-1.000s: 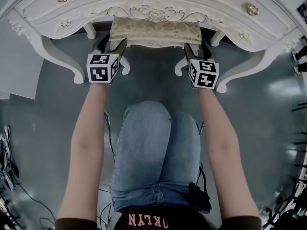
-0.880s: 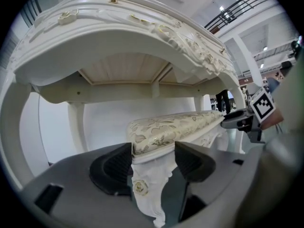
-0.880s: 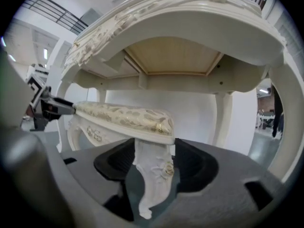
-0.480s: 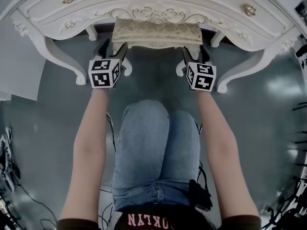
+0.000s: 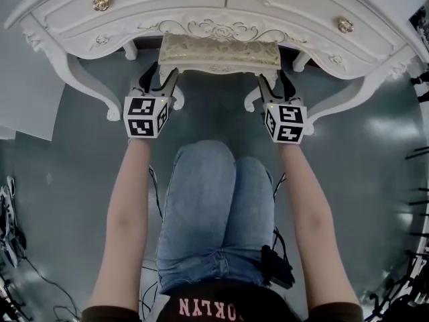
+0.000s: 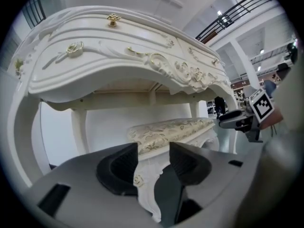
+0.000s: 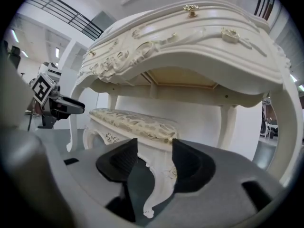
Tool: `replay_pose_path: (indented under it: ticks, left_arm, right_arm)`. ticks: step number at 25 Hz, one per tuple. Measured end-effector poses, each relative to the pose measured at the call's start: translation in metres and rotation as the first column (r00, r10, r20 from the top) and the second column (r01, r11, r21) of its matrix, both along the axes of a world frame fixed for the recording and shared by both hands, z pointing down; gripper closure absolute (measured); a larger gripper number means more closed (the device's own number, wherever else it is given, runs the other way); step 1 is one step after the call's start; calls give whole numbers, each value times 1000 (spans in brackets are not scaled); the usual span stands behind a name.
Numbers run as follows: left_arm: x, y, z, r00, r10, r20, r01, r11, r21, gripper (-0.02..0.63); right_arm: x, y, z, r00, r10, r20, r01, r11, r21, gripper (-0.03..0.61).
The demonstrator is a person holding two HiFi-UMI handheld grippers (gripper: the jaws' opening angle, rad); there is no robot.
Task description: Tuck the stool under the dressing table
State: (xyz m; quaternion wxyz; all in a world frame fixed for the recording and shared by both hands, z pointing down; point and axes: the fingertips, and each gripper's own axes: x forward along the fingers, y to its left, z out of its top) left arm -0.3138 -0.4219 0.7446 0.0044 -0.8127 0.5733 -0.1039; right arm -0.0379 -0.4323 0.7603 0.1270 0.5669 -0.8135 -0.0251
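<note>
The stool [image 5: 221, 49], white and carved with a gold-patterned cushion, stands in the knee space of the dressing table [image 5: 288, 9], most of its seat beneath the scrolled apron and only the front strip of the cushion and its two front legs showing from above. The left gripper [image 5: 161, 74] is at the stool's left front corner. In the left gripper view the left front leg [image 6: 148, 189] stands in the gap between its jaws, which have just been closing, and dark floor shows between the leg and the right-hand pad, so the jaws are apart and not clamped. The right gripper [image 5: 276, 80] is at the other corner. The right front leg [image 7: 156, 184] stands between its jaws, which have also just been closing, with a dark gap on the left-hand side, so these jaws are parted too. Both grippers point nearly level toward the table. The person's forearms reach forward on either side of knees in blue jeans [image 5: 218, 206], above a grey floor [image 5: 362, 180]. Two gold knobs [image 5: 102, 3] sit on the table's drawer fronts
</note>
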Motion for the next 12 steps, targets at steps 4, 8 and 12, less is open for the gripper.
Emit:
replay_pose_path:
  ticks: [4,8,12]
  left_arm:
    - [5,8,-1,1000,-2,-7,2,1000,-11,576]
    - [10,14,4,999,7,-38,-11,994,-108,609]
    - [11,22,-14,999,2,-44,-9,986,-169,609]
  right_arm:
    - [1,6,-3,1000,7,-17,-7,1000,-9,529]
    - [0,9,-9,1000,-2,19,3,998,-70,578]
    - [-6,17,-26,999,-9,48,15,991,-136,578]
